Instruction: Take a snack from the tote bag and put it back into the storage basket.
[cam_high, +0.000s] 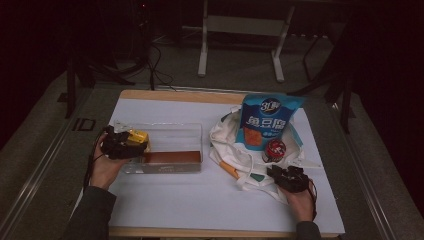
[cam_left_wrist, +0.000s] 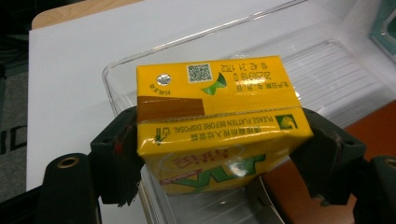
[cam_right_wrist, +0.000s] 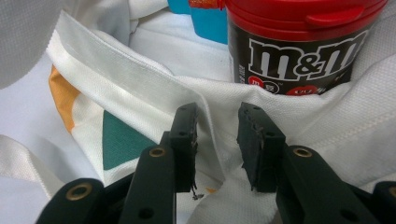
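**Juice carton held over the clear bin**

The yellow drink carton (cam_left_wrist: 219, 121) is pinched by the left tool (cam_left_wrist: 224, 163) above the clear plastic bin (cam_high: 175, 132) near the counter's (cam_high: 200, 200) left edge. The right tool (cam_right_wrist: 217, 140), jaws spread, straddles a fold of the white tote bag (cam_right_wrist: 154, 79) before the M&M's tub (cam_right_wrist: 299, 42).

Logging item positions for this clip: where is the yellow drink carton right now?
The yellow drink carton is clamped in the left gripper, held over the left end of the clear plastic bin on the table's left side in the high view.
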